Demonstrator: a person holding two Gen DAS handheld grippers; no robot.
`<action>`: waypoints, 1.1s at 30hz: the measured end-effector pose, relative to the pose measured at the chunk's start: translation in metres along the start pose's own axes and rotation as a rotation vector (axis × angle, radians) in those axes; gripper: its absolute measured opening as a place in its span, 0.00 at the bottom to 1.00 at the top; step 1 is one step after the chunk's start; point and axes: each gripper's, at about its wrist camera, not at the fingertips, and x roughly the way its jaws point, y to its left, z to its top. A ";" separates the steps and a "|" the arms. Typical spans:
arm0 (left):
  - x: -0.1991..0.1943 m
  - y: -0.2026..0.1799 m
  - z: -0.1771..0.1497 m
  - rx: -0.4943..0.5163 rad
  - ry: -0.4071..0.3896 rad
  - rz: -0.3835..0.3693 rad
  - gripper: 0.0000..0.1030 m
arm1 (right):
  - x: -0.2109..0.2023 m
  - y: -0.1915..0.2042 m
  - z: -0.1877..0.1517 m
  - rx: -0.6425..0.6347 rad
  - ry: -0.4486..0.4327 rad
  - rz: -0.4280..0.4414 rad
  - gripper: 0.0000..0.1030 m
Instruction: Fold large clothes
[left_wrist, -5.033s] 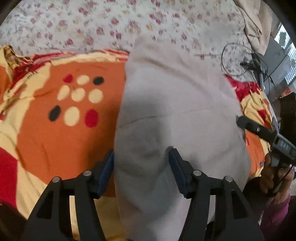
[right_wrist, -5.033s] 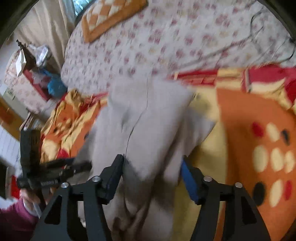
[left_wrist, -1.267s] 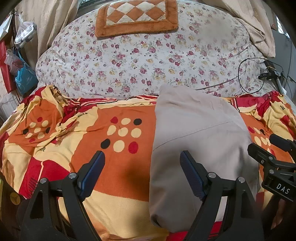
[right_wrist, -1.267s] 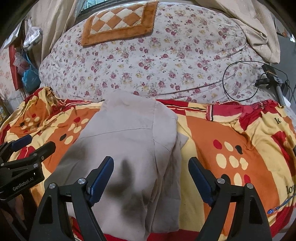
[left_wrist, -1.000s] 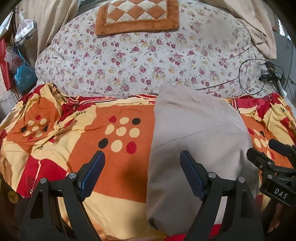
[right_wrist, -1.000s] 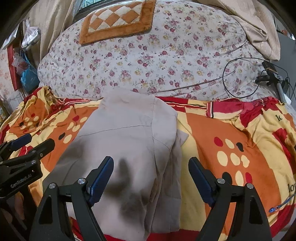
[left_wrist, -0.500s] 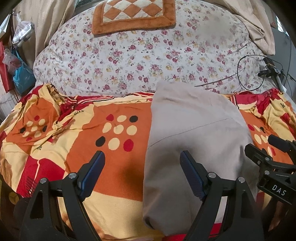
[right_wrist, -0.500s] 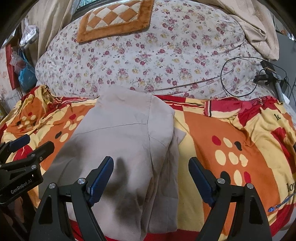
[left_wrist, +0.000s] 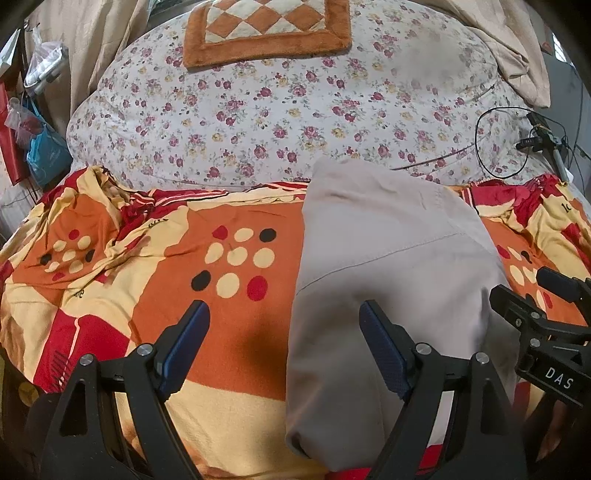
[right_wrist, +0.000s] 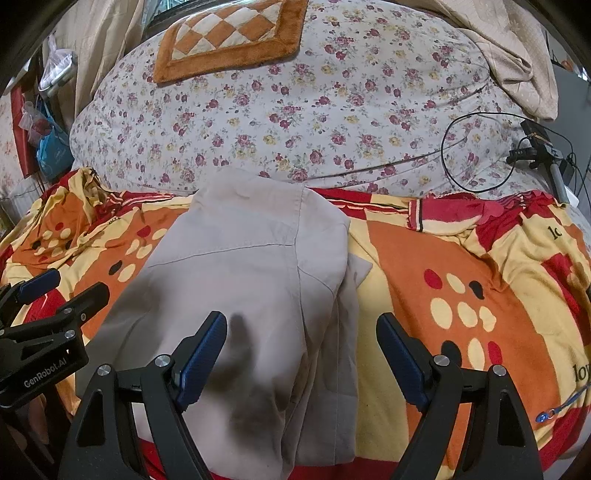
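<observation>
Beige-grey woven cotton garment, folded into a long panel, lying on orange, red and cream blanket, far end touching floral quilt. Left gripper spread wide, empty, hovering over garment's left edge. Right gripper likewise spread and empty, above garment's near right side. Probably soft, limp, light, prone to sagging and shifting layers; best pinched at near corners, through all layers.

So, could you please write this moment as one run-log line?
stage: garment folded | beige garment: lying on orange blanket | left gripper: open, empty | right gripper: open, empty, above garment
</observation>
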 end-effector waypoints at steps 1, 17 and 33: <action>-0.001 0.000 0.000 0.001 -0.001 0.000 0.81 | 0.000 0.000 0.000 0.001 -0.001 0.000 0.82; 0.001 0.002 0.000 0.002 0.001 0.002 0.81 | 0.002 0.003 0.002 0.000 0.008 0.007 0.82; 0.005 0.001 -0.001 0.000 0.006 0.000 0.81 | 0.004 0.004 0.001 0.001 0.009 0.008 0.82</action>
